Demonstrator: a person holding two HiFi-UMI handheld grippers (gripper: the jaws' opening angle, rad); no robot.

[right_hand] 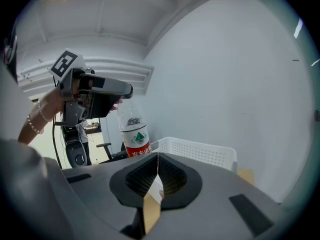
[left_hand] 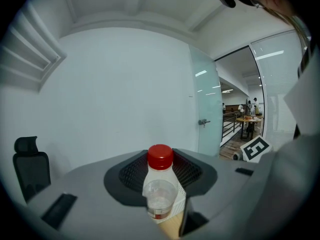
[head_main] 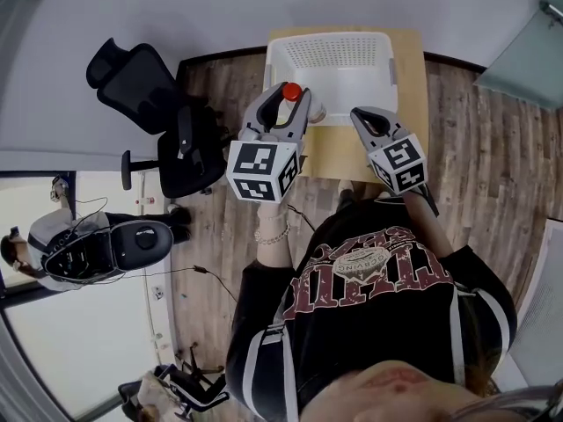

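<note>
"The left gripper [head_main: 288, 104] was clamped tight on the bottle [left_hand: 160, 186], up near its top!"

"Clear plastic, red cap, red-and-white label with a green emblem. It hung upright over the near rim of the white basket [head_main: 280, 60]."

"And the right gripper [right_hand: 157, 176]?"

"Jaws pressed together, nothing in them, just beside. The basket sat on the wooden table [head_main: 411, 86]."
</note>
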